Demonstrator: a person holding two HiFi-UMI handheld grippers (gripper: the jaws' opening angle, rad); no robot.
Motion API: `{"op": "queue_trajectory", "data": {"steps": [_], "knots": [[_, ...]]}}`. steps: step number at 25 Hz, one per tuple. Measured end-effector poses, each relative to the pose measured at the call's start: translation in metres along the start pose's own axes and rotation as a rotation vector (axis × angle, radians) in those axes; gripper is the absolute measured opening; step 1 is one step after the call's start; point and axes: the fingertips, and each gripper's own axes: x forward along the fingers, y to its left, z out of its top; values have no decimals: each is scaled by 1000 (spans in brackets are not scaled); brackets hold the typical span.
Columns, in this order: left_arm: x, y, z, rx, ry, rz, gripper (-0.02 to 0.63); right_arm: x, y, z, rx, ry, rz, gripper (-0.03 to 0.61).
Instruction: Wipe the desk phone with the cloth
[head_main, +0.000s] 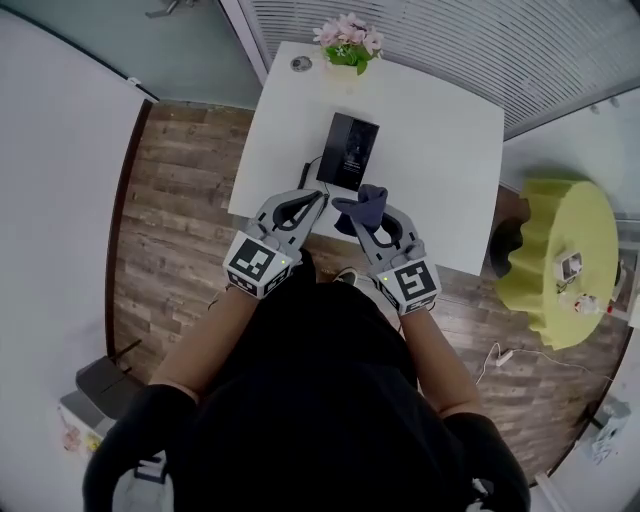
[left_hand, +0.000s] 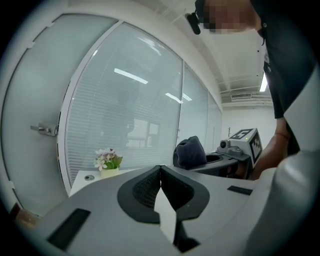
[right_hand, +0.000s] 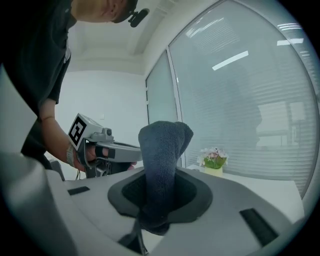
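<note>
A black desk phone (head_main: 349, 150) lies on the white table (head_main: 440, 130), just beyond both grippers. My right gripper (head_main: 362, 222) is shut on a dark blue cloth (head_main: 362, 208), which sticks out past the jaws near the phone's near edge. In the right gripper view the cloth (right_hand: 161, 165) stands up between the closed jaws. My left gripper (head_main: 318, 198) is shut with nothing in it, its tip beside the phone's near left corner. The left gripper view shows the jaws (left_hand: 160, 170) pressed together and the cloth (left_hand: 190, 152) off to the right.
A small pot of pink flowers (head_main: 349, 45) and a round metal fitting (head_main: 301, 64) sit at the table's far edge. A yellow-green wavy-edged stool (head_main: 556, 262) stands to the right. A wood floor surrounds the table, with a glass wall and blinds behind.
</note>
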Motion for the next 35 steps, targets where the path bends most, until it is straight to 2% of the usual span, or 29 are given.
{"op": "queue_trajectory", "data": {"steps": [5, 9, 13, 19, 24, 35], "knots": [[-20, -50, 42, 54, -81, -32, 11, -39, 17, 50, -75, -73, 34, 98], [-33, -65, 63, 68, -132, -36, 11, -57, 26, 77, -149, -107, 16, 97], [-40, -77, 74, 74, -160, -45, 11, -70, 32, 93, -177, -135, 3, 97], [-46, -86, 79, 93, -175, -56, 11, -76, 43, 101, -202, -175, 8, 97], [-46, -90, 80, 104, -164, -55, 11, -80, 44, 103, -208, -179, 2, 97], [-42, -96, 93, 112, -203, -64, 11, -88, 42, 111, -230, -195, -1, 97]]}}
